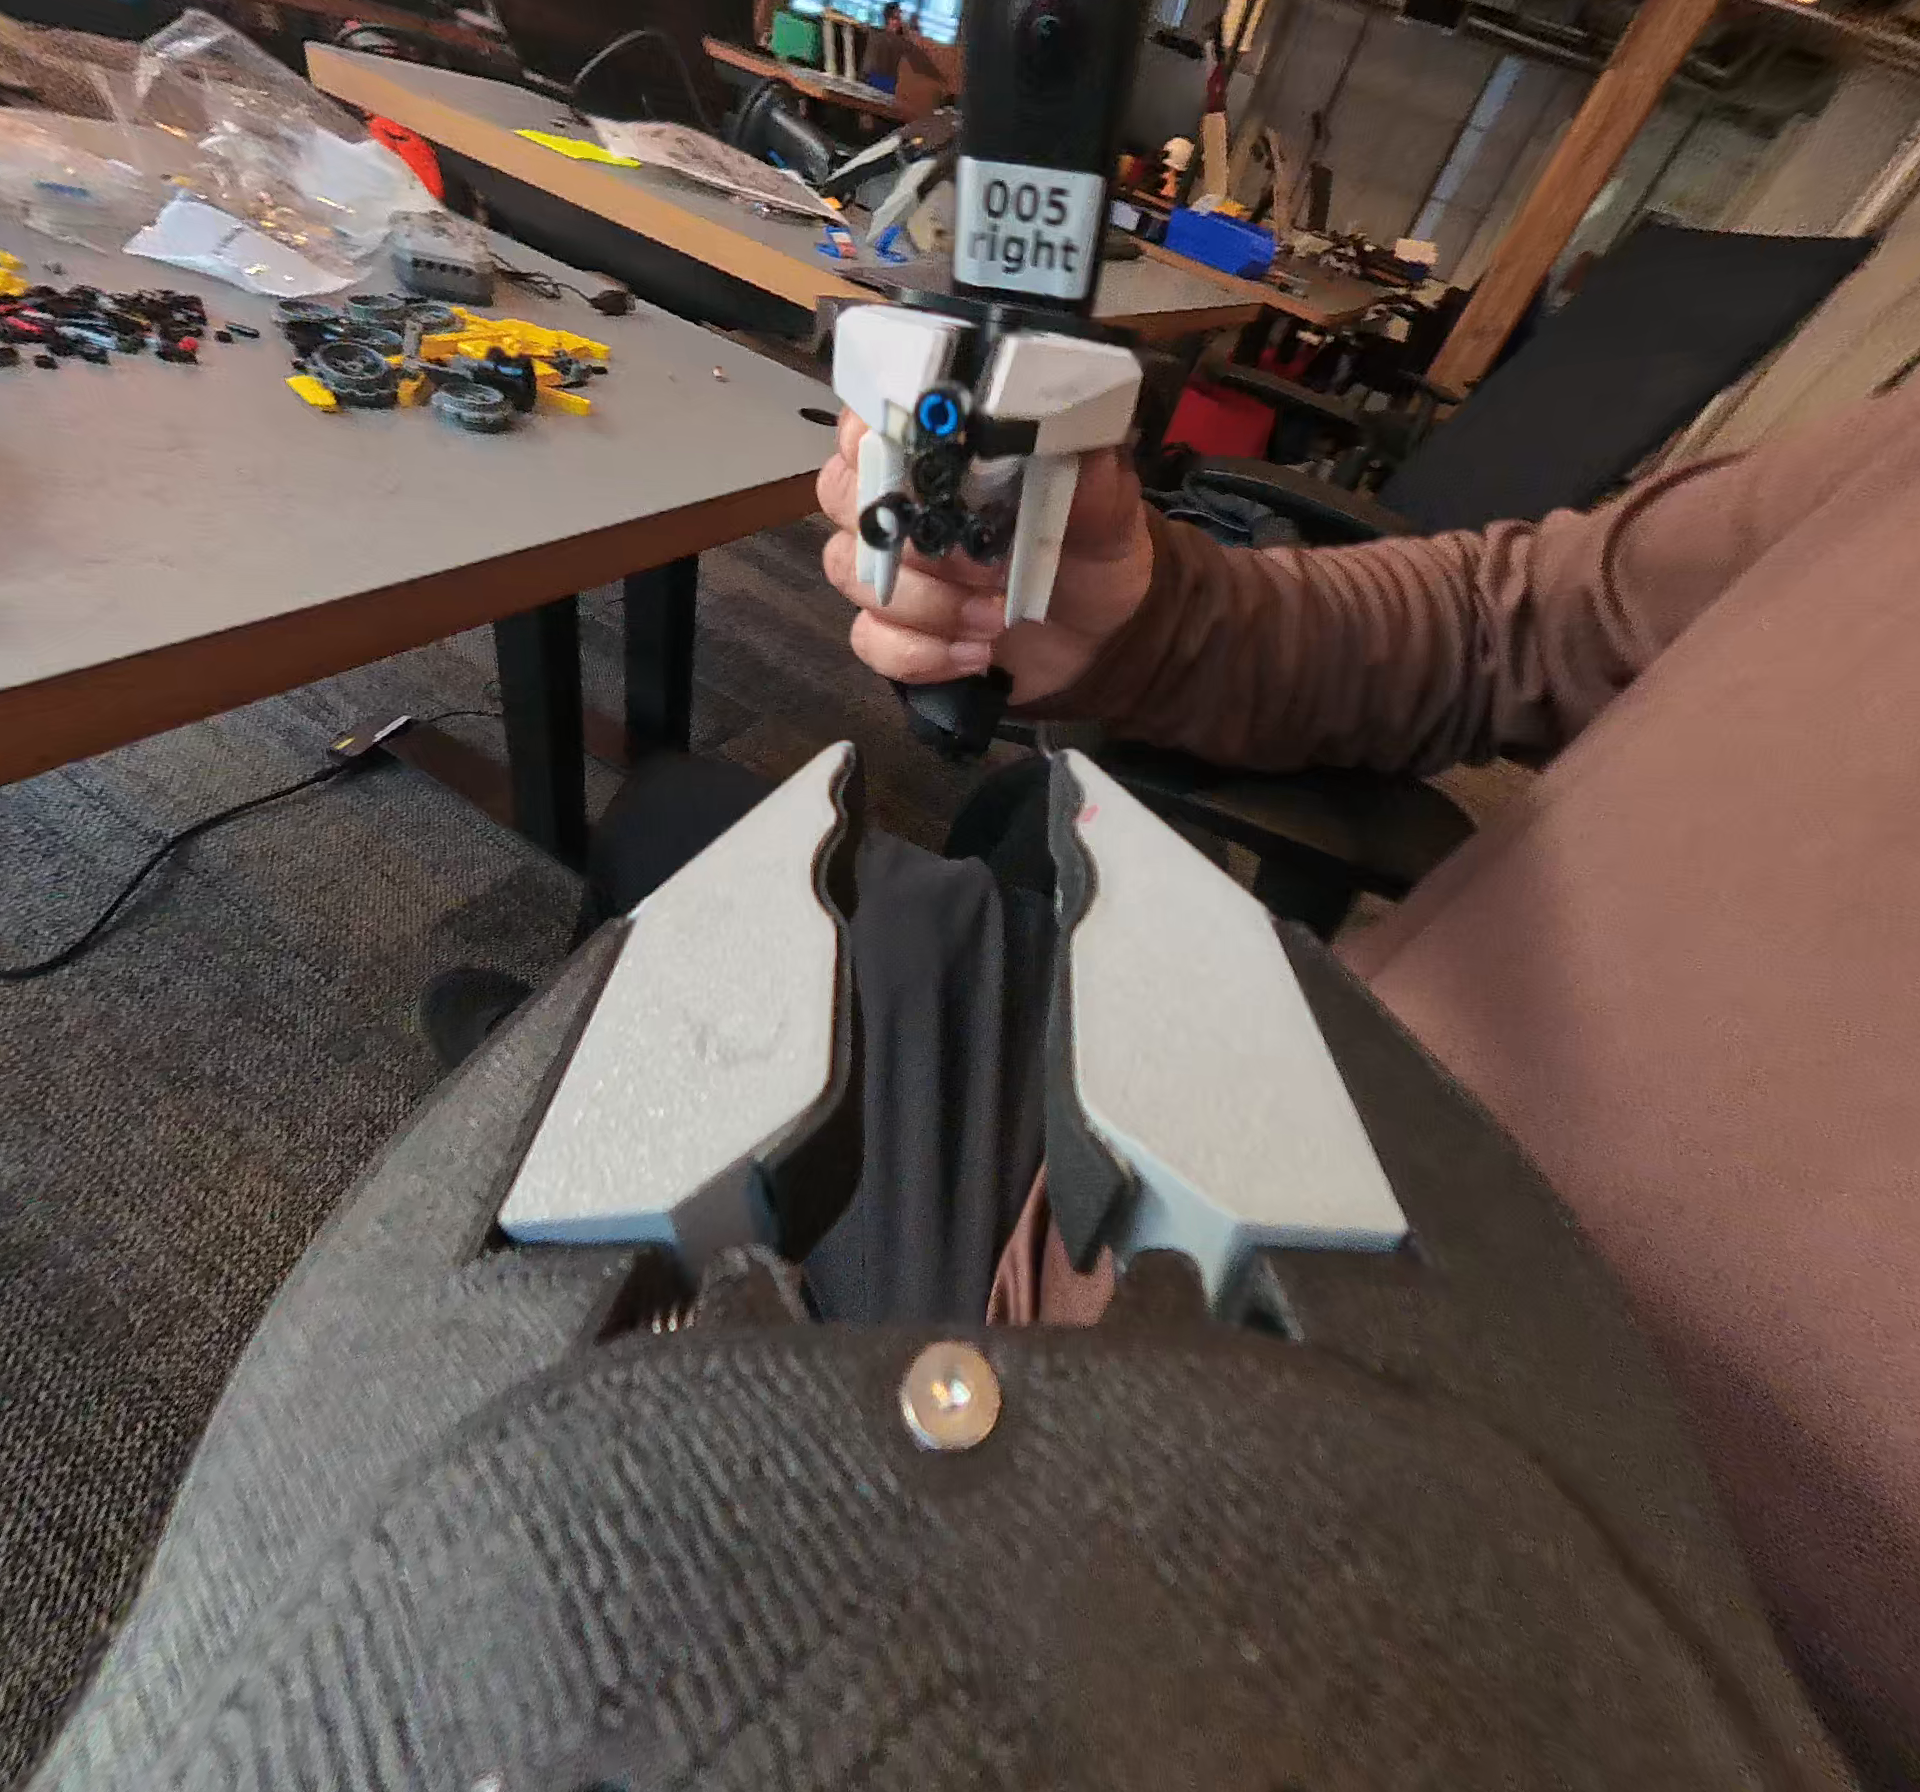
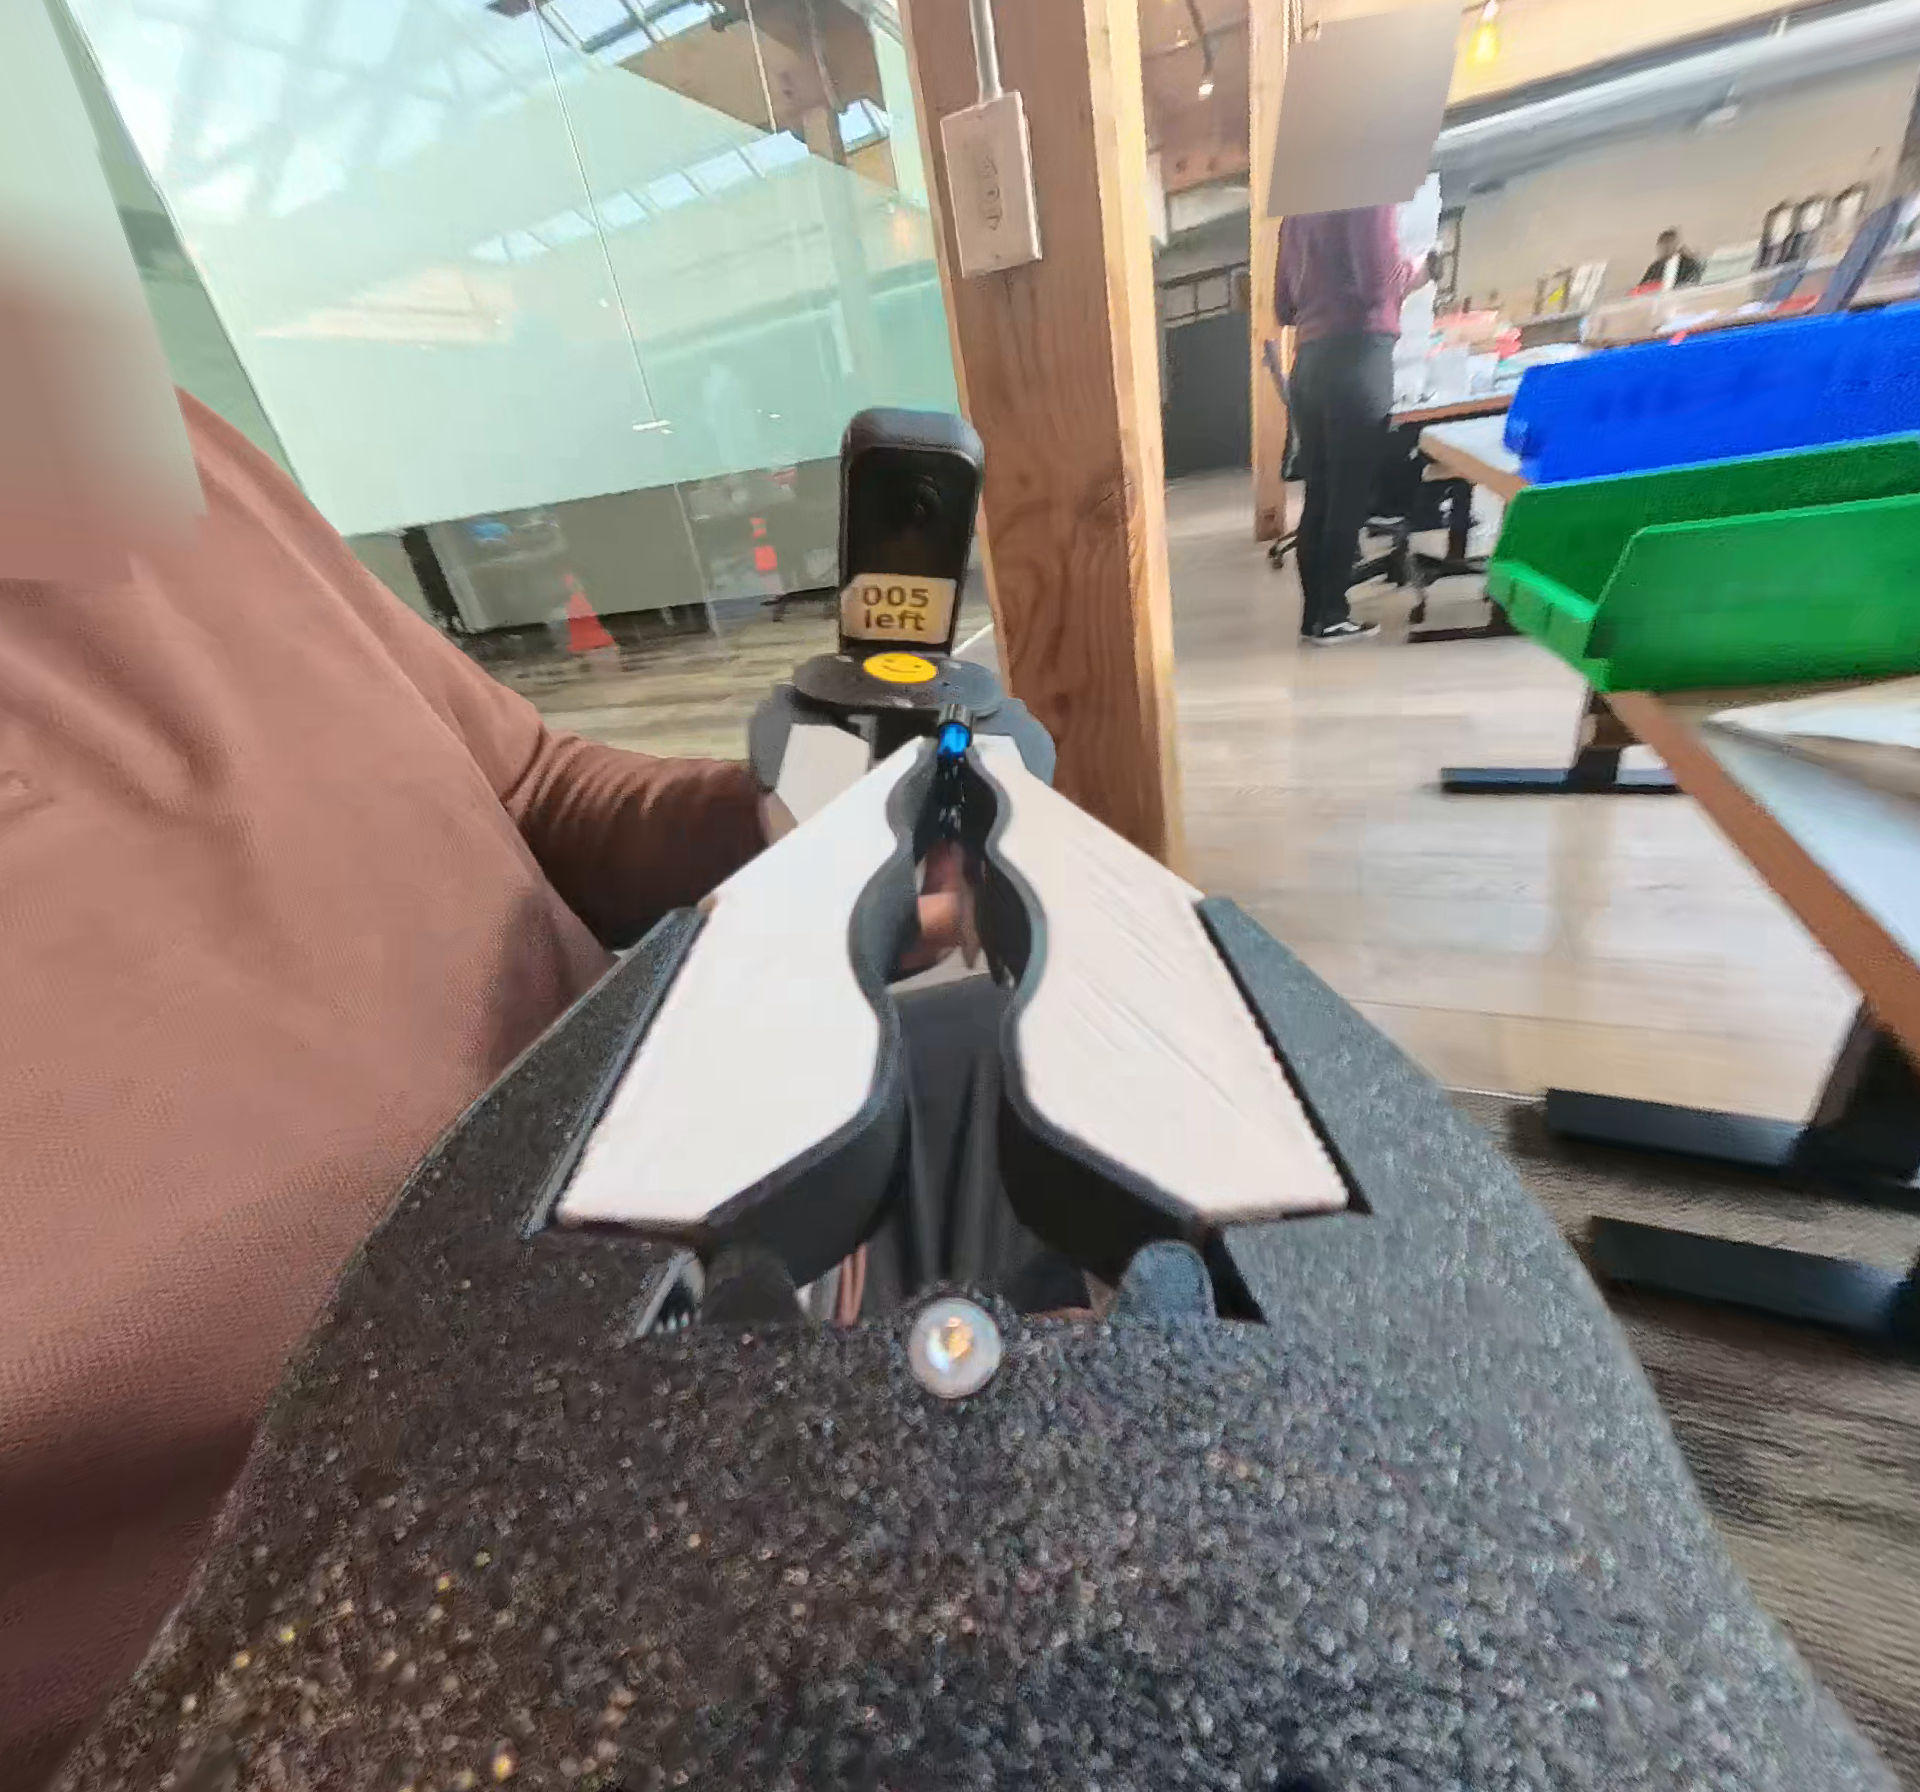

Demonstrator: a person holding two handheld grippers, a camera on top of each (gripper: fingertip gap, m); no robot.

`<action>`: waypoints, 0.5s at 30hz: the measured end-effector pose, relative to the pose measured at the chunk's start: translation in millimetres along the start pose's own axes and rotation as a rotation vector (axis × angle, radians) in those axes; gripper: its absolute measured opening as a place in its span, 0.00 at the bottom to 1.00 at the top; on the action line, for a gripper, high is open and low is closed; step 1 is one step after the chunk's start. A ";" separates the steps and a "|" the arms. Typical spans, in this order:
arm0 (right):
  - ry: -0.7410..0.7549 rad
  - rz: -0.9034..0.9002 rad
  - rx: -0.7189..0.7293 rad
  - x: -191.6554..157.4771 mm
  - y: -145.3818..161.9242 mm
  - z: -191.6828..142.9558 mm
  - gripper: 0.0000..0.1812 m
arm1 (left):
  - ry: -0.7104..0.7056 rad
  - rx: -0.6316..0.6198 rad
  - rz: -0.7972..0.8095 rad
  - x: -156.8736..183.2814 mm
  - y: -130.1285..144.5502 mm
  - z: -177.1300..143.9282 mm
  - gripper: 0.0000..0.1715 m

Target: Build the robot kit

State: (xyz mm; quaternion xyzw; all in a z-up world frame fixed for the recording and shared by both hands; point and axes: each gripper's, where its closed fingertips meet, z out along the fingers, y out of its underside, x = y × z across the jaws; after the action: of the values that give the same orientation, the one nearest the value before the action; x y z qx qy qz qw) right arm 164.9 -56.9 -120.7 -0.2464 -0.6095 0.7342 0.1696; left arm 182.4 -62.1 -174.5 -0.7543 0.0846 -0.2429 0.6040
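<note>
The two grippers are facing each other in mid-air in front of a seated person in a brown long-sleeved top, off the near edge of the grey surface (image 1: 312, 537). The right gripper (image 1: 961, 537) is pointing toward the left wrist camera, and its white fingers (image 1: 878, 516) are clamping a small black building-toy piece (image 1: 940, 495) made of round connector holes, with a blue pin (image 1: 942, 413) at its upper end. In the right wrist view the same blue pin (image 2: 951, 741) is sticking out past the fingertips, and the right gripper's fingers (image 2: 790, 994) are pinching narrow at the tips around the black piece. A hand (image 1: 987, 589) is wrapping the right gripper's handle, and a black camera with a labelled tag is sitting on top of it. The left gripper (image 1: 951, 786) is hovering just below and in front of the held piece, with its fingers (image 1: 717, 1004) standing apart and nothing between them; dark trouser fabric is showing through the gap. In the right wrist view the left gripper (image 2: 902, 755) is showing just beyond the pin, carrying its own black camera and a yellow round sticker. On the surface, well apart from both grippers, yellow and black building parts (image 1: 457, 366) with small tyres are lying in a loose heap, beside a clear plastic bag (image 1: 239, 132). A wooden post (image 2: 1049, 340) is standing behind, and green (image 2: 1714, 579) and blue (image 2: 1714, 392) bins are resting on another surface to the right.
</note>
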 end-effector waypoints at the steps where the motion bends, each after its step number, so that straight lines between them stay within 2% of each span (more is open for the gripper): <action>1: 0.011 -0.029 0.002 0.6 -2.8 -2.7 0.00 | -0.024 -0.003 -0.009 -1.4 -5.4 4.3 0.19; 5: 0.064 -0.175 -0.024 13.5 -9.7 -5.7 0.00 | -0.055 0.073 -0.048 -18.1 -37.6 8.2 0.18; 7: 0.124 -0.285 -0.041 27.5 -13.0 -7.2 0.00 | -0.009 0.118 -0.083 -26.6 -48.7 8.9 0.16; 10: 0.193 -0.455 -0.136 50.4 -7.7 -5.9 0.00 | 0.045 0.162 -0.142 -49.8 -55.3 13.4 0.11; 15: 0.302 -0.680 -0.246 96.6 1.5 -9.0 0.00 | 0.152 0.142 -0.212 -99.8 -54.0 25.2 0.07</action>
State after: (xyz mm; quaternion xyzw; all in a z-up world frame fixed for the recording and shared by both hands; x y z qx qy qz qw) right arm 90.8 3.2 -138.3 -0.1540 -0.7080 0.5131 0.4601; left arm 98.7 15.7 -153.3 -0.6938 0.0328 -0.3671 0.6187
